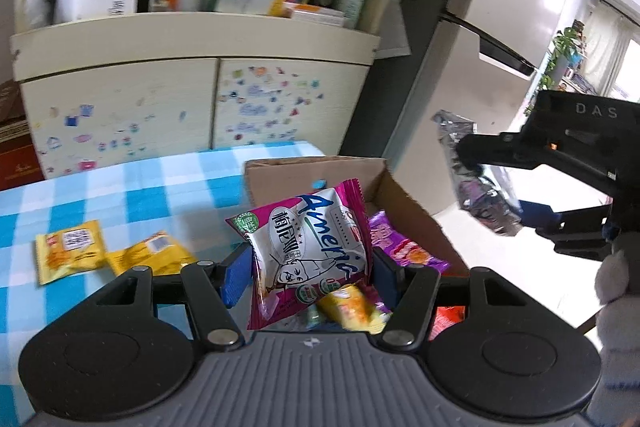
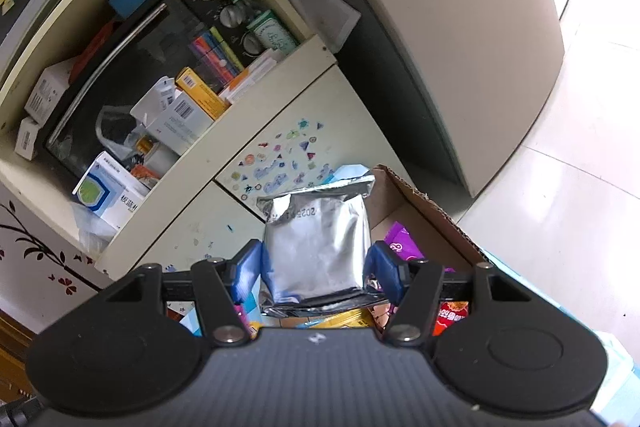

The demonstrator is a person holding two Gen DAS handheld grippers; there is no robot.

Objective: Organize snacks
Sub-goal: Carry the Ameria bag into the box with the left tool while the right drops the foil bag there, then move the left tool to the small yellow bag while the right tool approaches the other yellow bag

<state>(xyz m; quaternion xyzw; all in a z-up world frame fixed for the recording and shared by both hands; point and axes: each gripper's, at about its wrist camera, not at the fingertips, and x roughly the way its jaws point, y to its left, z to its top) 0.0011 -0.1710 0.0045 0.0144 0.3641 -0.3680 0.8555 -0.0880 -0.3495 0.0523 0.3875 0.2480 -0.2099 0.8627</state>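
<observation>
Blue-and-white checked cloth (image 1: 100,195) covers our table, w/ a cream sticker-dotted cabinet (image 1: 192,99) behind. Our left gripper (image 1: 306,267) is clamped on a magenta-and-white snack packet (image 1: 308,247); our right gripper (image 2: 318,267) is clamped on a silver foil packet (image 2: 320,239). Both hang over the open cardboard box (image 1: 400,195), which already holds purple, red & yellow packs. We'd lower each well inside before letting go; crinkly film is slippery and puffy, so drop flat. Two yellow packets (image 1: 108,255) are left on the cloth, just beside the box.
</observation>
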